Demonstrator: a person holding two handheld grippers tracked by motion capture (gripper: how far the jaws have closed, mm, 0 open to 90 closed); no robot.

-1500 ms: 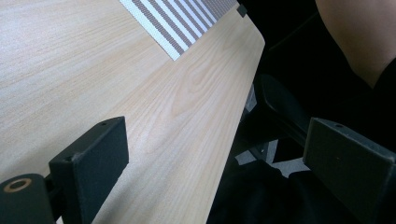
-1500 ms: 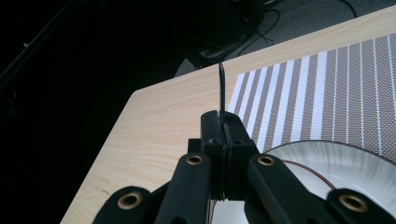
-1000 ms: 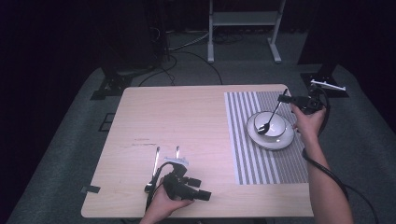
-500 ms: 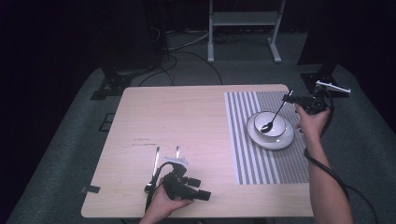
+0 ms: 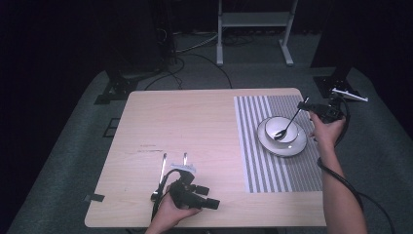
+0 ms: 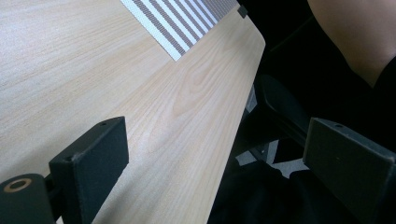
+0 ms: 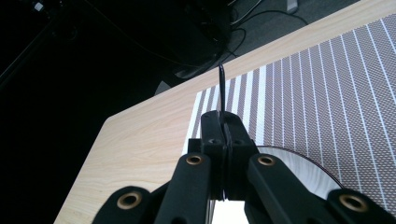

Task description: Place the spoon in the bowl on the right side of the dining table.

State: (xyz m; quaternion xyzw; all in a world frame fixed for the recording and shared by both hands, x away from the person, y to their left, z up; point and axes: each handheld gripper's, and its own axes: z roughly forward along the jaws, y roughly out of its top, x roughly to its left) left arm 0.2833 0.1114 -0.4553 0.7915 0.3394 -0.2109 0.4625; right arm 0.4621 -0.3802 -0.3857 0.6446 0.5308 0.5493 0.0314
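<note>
My right gripper [image 5: 306, 106] is clamping the thin handle of a dark spoon [image 5: 287, 127], whose tip is slanting down ahead into a white bowl [image 5: 281, 128] on a plate [image 5: 298, 146]. My left gripper [image 6: 215, 163] is resting wide open, holding nothing.

Black jaws, brass rivets, trailing cables

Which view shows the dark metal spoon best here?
The high view: the dark metal spoon shows whole, bowl end down in the white bowl, handle up toward the right gripper. The right gripper view gives just the handle edge-on, jaws shut on it.
</note>
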